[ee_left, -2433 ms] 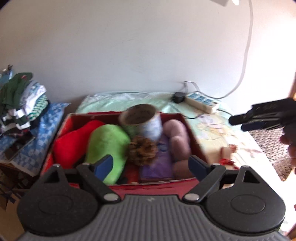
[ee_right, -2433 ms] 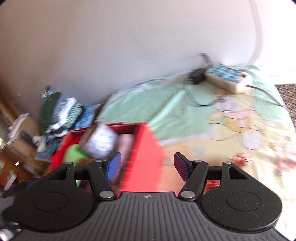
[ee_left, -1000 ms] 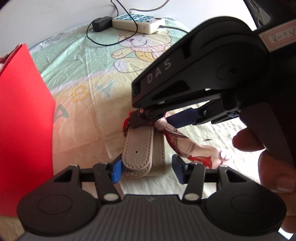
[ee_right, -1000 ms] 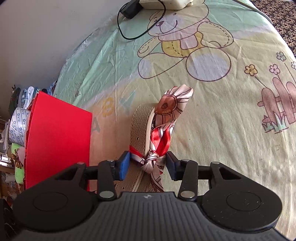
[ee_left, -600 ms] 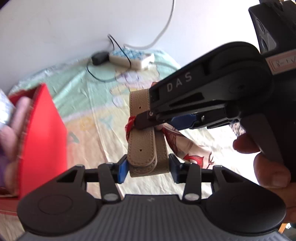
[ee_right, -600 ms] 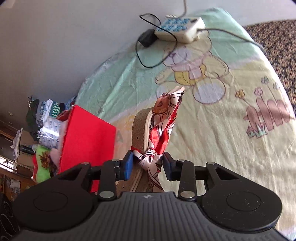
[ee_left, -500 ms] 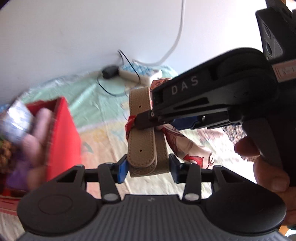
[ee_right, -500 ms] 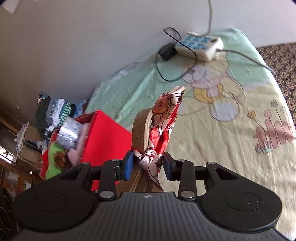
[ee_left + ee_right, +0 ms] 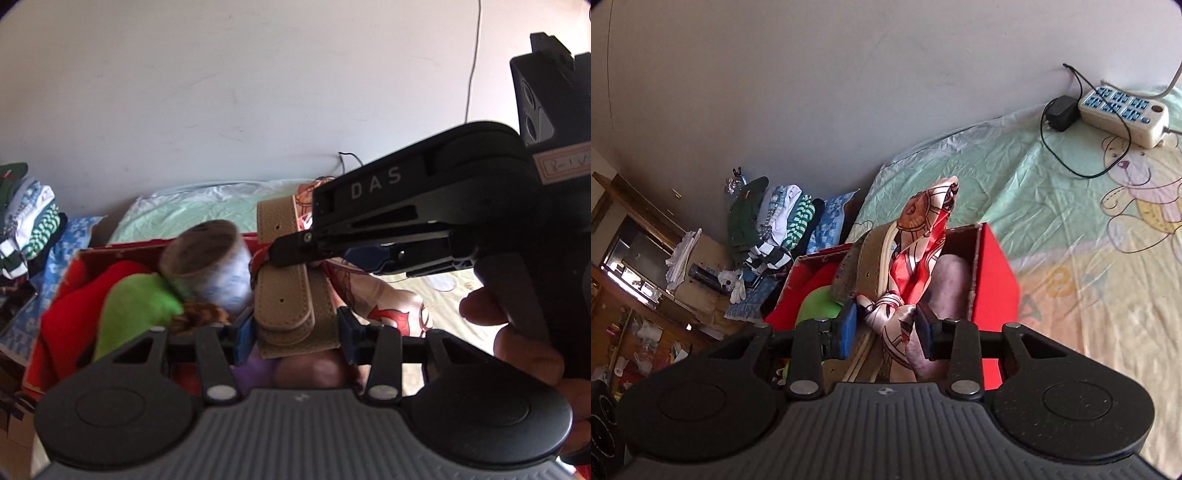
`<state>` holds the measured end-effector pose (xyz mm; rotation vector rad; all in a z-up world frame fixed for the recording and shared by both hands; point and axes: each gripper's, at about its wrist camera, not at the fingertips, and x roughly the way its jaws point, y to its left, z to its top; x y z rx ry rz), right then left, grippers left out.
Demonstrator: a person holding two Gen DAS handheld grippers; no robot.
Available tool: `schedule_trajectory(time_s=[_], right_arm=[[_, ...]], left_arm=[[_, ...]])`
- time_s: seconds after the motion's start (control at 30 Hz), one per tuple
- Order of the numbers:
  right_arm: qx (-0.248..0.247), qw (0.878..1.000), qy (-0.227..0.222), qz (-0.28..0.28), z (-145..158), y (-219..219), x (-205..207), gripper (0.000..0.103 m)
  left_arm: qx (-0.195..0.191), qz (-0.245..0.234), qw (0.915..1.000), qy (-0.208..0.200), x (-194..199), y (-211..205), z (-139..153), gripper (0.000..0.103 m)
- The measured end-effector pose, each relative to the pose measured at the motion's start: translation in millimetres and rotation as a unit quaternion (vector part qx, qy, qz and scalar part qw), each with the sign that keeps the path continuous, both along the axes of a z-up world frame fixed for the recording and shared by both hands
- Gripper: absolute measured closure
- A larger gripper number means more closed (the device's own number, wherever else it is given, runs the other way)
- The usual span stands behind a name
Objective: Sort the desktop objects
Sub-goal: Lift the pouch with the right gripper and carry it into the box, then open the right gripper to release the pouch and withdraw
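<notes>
Once lifted off sheet, both tongs hold belt [image 9: 286, 295] above red box [image 9: 993, 273].

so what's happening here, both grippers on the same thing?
Yes. A person holds a gripper in each hand, and both are clamped on one bundle: the left gripper is shut on the folded end of the tan belt, and the right gripper is shut on the knot of the red patterned scarf tied around it. The bundle hangs in the air above the open red box, which already holds a green plush, a tape roll and a pine cone. It is not yet released.
</notes>
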<state>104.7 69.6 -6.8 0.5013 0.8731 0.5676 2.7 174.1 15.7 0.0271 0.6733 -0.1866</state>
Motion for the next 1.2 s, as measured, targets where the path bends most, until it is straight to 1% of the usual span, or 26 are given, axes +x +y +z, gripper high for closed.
schedule_trajectory(time_s=[0.13,0.2,0.23,0.37,0.43,0.47,0.5,0.53,0.6,0.67,0.77,0.83,0.87,0.97,1.03,1.1,1.13,1.2], right_arm=[[0.015,1.0,0.009,-0.015,-13,16,2,0.065],[0.02,0.999,0.011,-0.025,-19,16,0,0.065],[0.022,0.999,0.012,-0.03,-21,17,-1,0.064],[0.032,0.998,0.017,-0.051,-33,17,-6,0.063],[0.018,0.997,0.023,-0.065,-33,17,-6,0.063],[0.002,0.998,0.024,-0.065,-33,18,-6,0.062],[-0.016,0.998,0.024,-0.064,-33,20,-6,0.063],[-0.033,0.997,0.025,-0.062,-34,22,-6,0.064],[-0.051,0.997,0.017,-0.056,-33,28,-6,0.063],[-0.062,0.997,0.012,-0.054,-32,34,-7,0.062],[-0.079,0.996,0.004,-0.032,-33,43,-8,0.055],[-0.078,0.996,-0.011,-0.036,-24,36,-16,0.056],[-0.077,0.996,-0.02,-0.039,-19,32,-20,0.056],[-0.075,0.995,-0.045,-0.048,-3,20,-32,0.056],[-0.081,0.994,-0.054,-0.058,5,11,-42,0.058],[-0.095,0.992,-0.055,-0.062,9,6,-51,0.064],[-0.097,0.992,-0.051,-0.062,8,5,-54,0.065],[-0.099,0.992,-0.039,-0.063,5,4,-60,0.074]], left_arm=[[0.014,-0.005,0.9999,0.005,7,19,-11,0.061],[0.016,-0.021,0.9996,0.007,5,19,-13,0.062],[0.016,-0.03,0.9994,0.008,4,18,-14,0.059],[0.02,-0.062,0.9978,0.012,0,18,-19,0.059],[0.022,-0.078,0.9966,0.013,-2,18,-21,0.058],[0.022,-0.088,0.9958,0.015,-4,17,-22,0.057],[0.024,-0.101,0.9945,0.016,-6,12,-23,0.05],[0.033,-0.102,0.9941,0.016,-7,10,-25,0.052],[0.048,-0.103,0.9934,0.016,-9,6,-29,0.053],[0.039,-0.099,0.9942,0.021,-9,14,-28,0.052],[0.019,-0.094,0.995,0.026,-8,27,-24,0.053],[-0.001,-0.096,0.9949,0.03,-10,35,-22,0.048],[-0.009,-0.097,0.9948,0.031,-11,38,-21,0.048],[-0.011,-0.095,0.9952,0.022,-20,41,-16,0.044],[-0.012,-0.093,0.9954,0.016,-26,43,-13,0.041],[-0.013,-0.092,0.9956,0.009,-32,45,-9,0.041],[-0.014,-0.091,0.9957,0.006,-36,46,-8,0.04],[-0.012,-0.088,0.996,-0.004,-39,50,-4,0.037]])
